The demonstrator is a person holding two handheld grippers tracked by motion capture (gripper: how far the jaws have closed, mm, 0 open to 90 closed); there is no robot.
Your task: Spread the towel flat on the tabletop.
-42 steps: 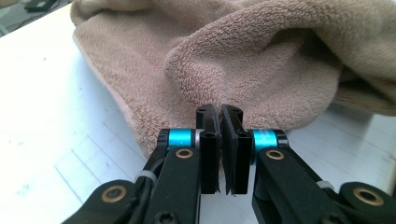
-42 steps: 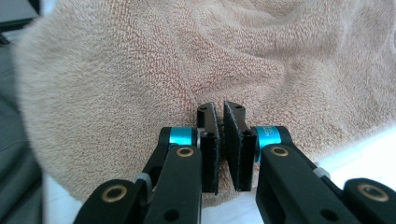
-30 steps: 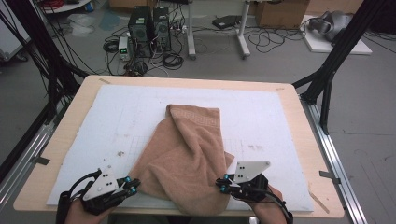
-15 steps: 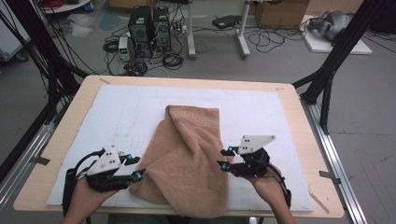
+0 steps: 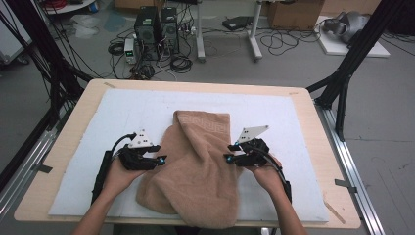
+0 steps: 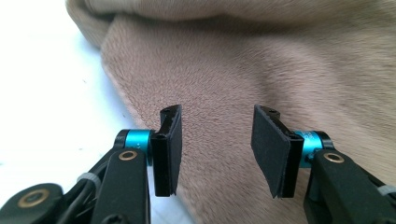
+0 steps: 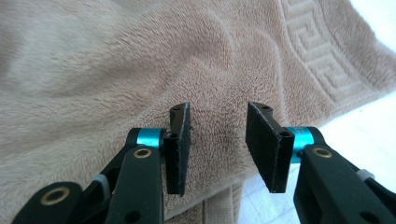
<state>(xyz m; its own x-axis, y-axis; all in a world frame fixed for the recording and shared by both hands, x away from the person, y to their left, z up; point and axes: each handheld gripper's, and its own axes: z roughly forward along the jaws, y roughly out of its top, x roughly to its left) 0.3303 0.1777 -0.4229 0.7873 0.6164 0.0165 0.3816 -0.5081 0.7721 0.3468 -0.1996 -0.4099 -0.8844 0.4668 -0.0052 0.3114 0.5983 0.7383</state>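
Holding: a black two-jaw gripper in each hand, forearms coming in from the near table edge.
Left gripper (image 5: 160, 160): my jaws stand apart with nothing between them, aimed inward at the cloth's left edge, low over it.
Right gripper (image 5: 229, 152): my jaws stand apart, empty, aimed inward at the cloth's right edge.
Towel: tan, fuzzy terry towel (image 5: 195, 171), rumpled and folded over itself, between my two grippers.
Long axis: near to far; the wide end droops over the near table edge, the narrower end with the woven key-pattern band points away from me.
Underneath: white foam mat (image 5: 98, 127) on a light wooden table (image 5: 58, 147).
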